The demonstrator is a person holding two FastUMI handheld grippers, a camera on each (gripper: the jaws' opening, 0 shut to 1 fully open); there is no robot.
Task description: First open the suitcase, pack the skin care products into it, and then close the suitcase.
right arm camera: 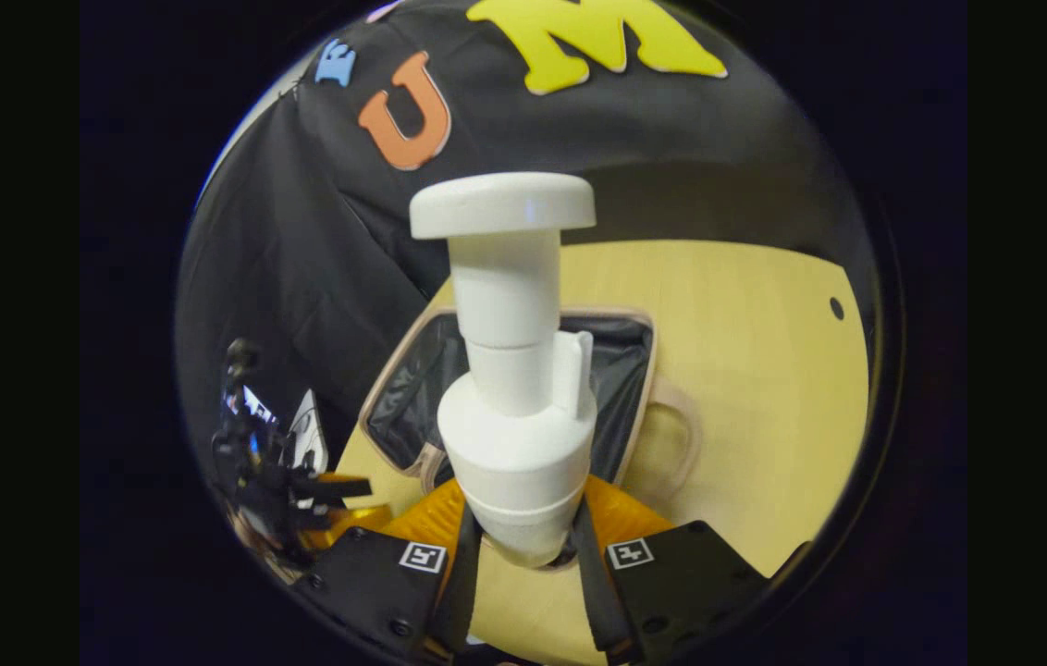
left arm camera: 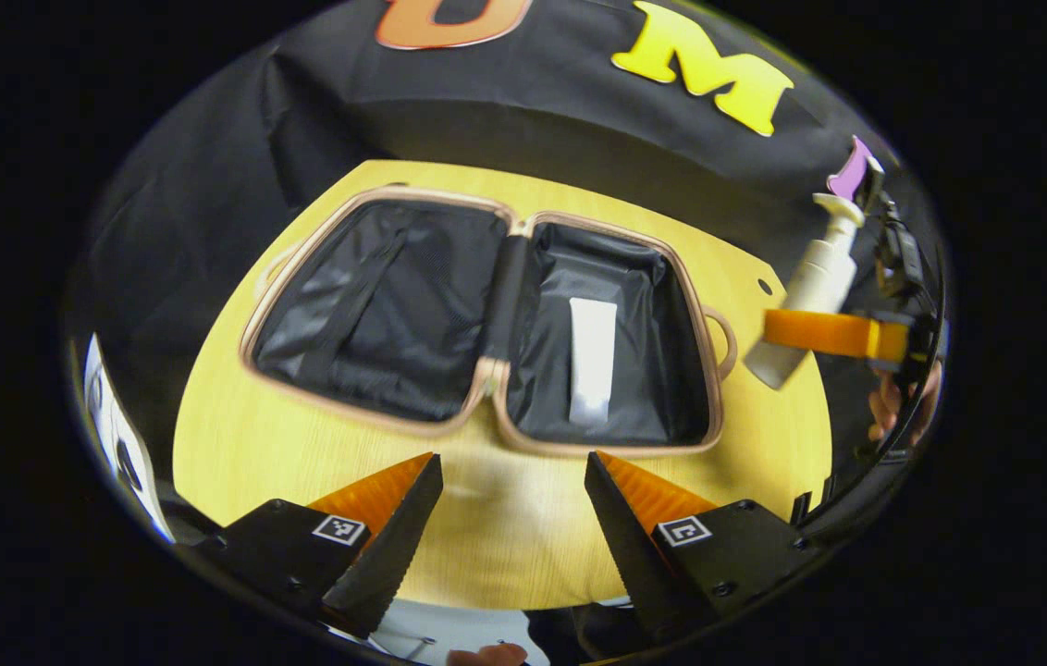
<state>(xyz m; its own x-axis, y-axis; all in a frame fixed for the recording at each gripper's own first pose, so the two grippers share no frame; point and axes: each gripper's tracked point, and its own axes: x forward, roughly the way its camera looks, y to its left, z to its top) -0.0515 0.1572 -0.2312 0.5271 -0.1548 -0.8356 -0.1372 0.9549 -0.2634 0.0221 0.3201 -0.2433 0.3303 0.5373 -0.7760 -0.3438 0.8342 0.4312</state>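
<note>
The tan suitcase (left arm camera: 486, 384) lies open flat on the wooden table, both halves lined in black. A white tube (left arm camera: 592, 359) rests in its right half. My left gripper (left arm camera: 512, 481) hovers open just before the case's near edge, nothing between its fingers. At the right of the left gripper view, my right gripper (left arm camera: 819, 331) holds a white pump bottle (left arm camera: 815, 291) in the air beside the case. In the right gripper view the pump bottle (right arm camera: 514, 388) stands upright between the fingers of the right gripper (right arm camera: 523, 546), which press on its body, above the suitcase (right arm camera: 634, 407).
The round wooden table (left arm camera: 237, 435) ends close to the left gripper; a small hole (left arm camera: 764, 286) sits near its right edge. The case has a handle (left arm camera: 723, 342) on its right side. A hand (left arm camera: 893, 407) holds the right gripper.
</note>
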